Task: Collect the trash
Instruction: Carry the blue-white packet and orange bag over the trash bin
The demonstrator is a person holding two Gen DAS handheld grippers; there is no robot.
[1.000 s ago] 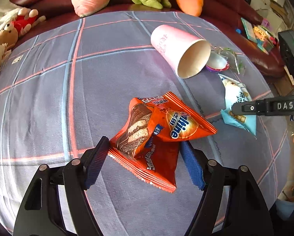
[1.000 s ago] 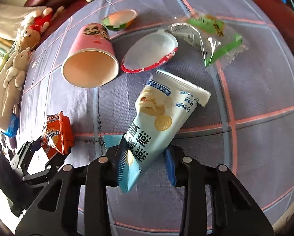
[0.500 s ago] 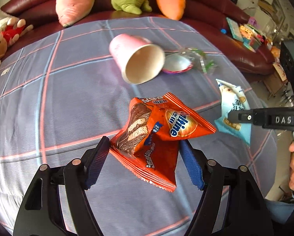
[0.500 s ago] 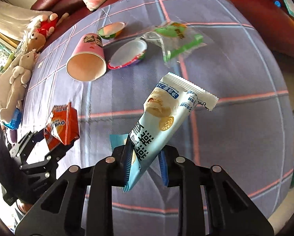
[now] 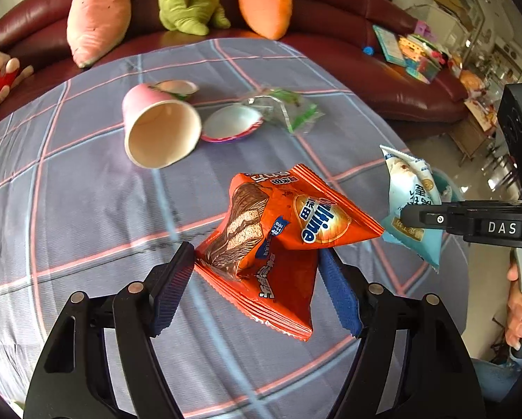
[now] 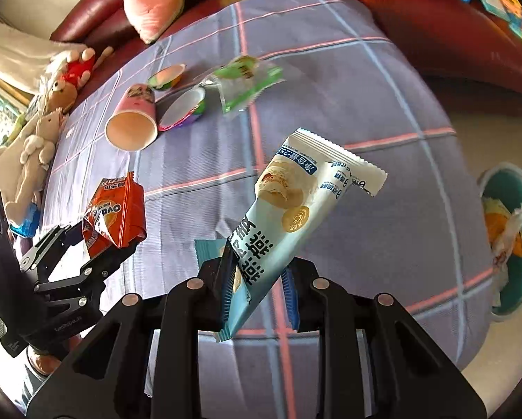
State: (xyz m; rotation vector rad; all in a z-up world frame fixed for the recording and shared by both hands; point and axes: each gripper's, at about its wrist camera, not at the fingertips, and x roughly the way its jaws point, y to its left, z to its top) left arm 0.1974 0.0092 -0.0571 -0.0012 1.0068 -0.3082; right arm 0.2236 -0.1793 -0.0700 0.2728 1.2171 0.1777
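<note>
My left gripper (image 5: 257,279) is shut on an orange snack wrapper (image 5: 281,230) and holds it above the plaid cloth; it also shows in the right wrist view (image 6: 114,216). My right gripper (image 6: 259,279) is shut on a light blue snack wrapper (image 6: 288,206), lifted above the cloth; it also shows in the left wrist view (image 5: 411,202). A pink paper cup (image 5: 156,129) lies on its side on the cloth, with a white lid (image 5: 231,124), a clear green wrapper (image 5: 281,106) and a small jelly cup (image 6: 166,76) beside it.
A teal bin (image 6: 519,244) holding trash stands on the floor past the table's right edge. Plush toys (image 5: 96,10) lie on the dark red sofa (image 5: 365,52) behind the table, more at the left (image 6: 41,132). Books (image 5: 407,49) lie on the sofa's right.
Both grippers have lifted their wrappers higher and pulled back from the table. The right gripper has swung toward the right, bringing the teal bin into view.
</note>
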